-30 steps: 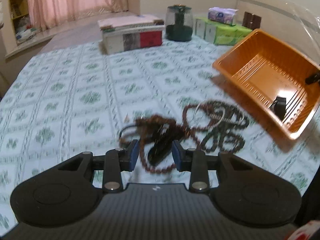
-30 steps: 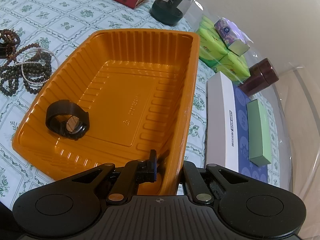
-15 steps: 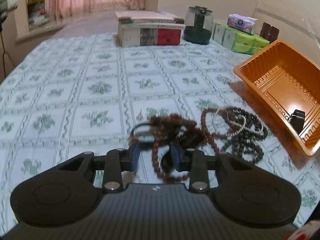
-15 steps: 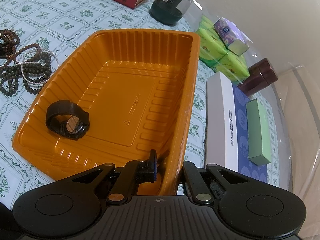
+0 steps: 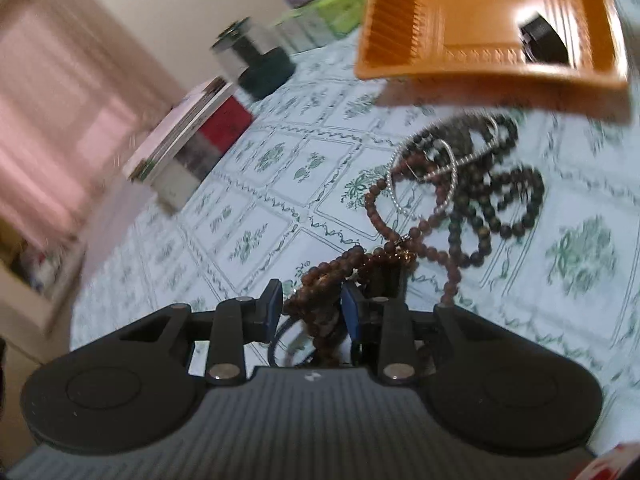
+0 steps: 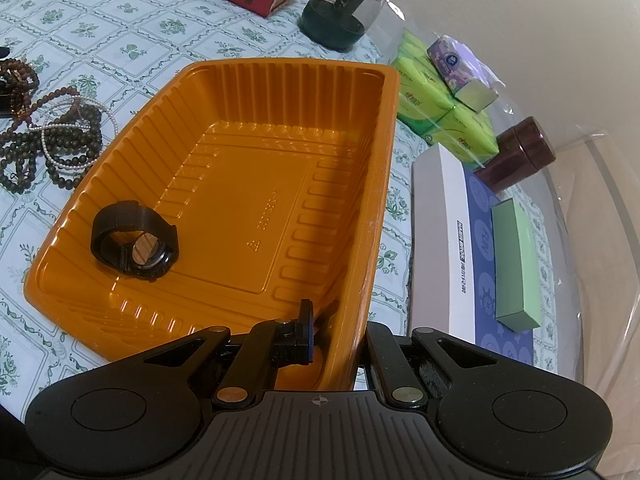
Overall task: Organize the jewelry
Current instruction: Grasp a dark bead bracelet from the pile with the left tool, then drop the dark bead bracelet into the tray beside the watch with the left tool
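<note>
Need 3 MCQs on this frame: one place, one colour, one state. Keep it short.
1. Where is the black watch?
A. in the tray
B. on the tablecloth
C. on the books

2. What colour is the tray?
A. green
B. orange
C. white

3. What is the right claw doing?
A. hanging open above the beads
B. shut on the tray's wall
C. holding the watch

Key: 1 A, the watch lies on the tray floor; 2 B, its ribbed walls are orange; 3 B, its fingers sit either side of the near wall.
</note>
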`<state>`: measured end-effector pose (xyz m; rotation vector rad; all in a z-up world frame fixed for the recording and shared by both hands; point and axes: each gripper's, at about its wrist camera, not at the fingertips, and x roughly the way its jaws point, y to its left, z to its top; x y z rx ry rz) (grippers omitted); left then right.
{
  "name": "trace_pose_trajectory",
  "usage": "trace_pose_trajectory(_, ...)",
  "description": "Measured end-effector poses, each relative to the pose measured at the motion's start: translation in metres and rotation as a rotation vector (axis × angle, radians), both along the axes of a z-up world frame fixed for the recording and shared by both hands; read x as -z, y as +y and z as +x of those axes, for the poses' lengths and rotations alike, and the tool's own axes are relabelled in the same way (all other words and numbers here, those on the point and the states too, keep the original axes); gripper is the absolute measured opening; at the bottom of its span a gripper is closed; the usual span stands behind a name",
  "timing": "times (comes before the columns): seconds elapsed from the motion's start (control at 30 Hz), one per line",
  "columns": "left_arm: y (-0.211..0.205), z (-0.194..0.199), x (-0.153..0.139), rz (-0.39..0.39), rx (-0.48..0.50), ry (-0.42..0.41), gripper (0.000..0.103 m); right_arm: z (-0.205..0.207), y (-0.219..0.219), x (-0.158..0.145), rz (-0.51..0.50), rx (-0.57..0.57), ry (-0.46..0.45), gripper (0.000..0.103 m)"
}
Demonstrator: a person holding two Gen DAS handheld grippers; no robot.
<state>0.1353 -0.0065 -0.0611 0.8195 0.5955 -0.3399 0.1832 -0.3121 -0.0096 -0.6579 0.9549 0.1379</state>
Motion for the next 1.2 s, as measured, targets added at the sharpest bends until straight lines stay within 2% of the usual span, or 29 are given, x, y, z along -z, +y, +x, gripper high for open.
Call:
trace_pose_trajectory(0.13, -0.004, 0.002, 0.006, 0.101, 0.046, -0.005, 0.012, 0.0, 0.0, 0.0, 0.001, 0.001, 0.001, 0.006)
trace_pose_trajectory(0.2, -0.003, 0.004, 0.003, 0.093, 0.045, 0.009, 0.006, 0.0, 0.0, 0.0, 0.0, 0.0, 0.0, 0.006)
trace_pose_trajectory(0.27, -0.001, 0.004, -0.005, 0.064, 0.025, 0.004, 0.006, -0.001, 0.0, 0.0, 0.0, 0.001, -0.001, 0.006)
trace_pose_trajectory(0.53, 0.019, 0.017, -0.056, -0.158, -0.065, 0.013, 0.006, -0.001, 0.0, -0.001, -0.002, 0.0, -0.004, 0.006)
trace_pose_trajectory(0.73, 0.011, 0.02, -0.091, -0.257, -0.066, 0.008, 0.006, -0.001, 0.001, -0.001, 0.0, 0.003, -0.003, 0.006)
trace_pose_trajectory(0.93, -0.033, 0.017, -0.106, -0.4, 0.005, 0.061, 0.006, 0.0, 0.001, -0.002, 0.002, 0.004, -0.004, 0.006)
trace_pose_trajectory(1.1, -0.085, 0.012, -0.105, -0.527, 0.097, 0.165, 0.006, 0.0, 0.001, -0.002, 0.002, 0.005, -0.004, 0.006)
trace_pose_trajectory(1.2, -0.114, 0.006, -0.101, -0.574, 0.14, 0.225, 0.006, -0.001, 0.001, -0.002, 0.001, 0.003, -0.004, 0.006)
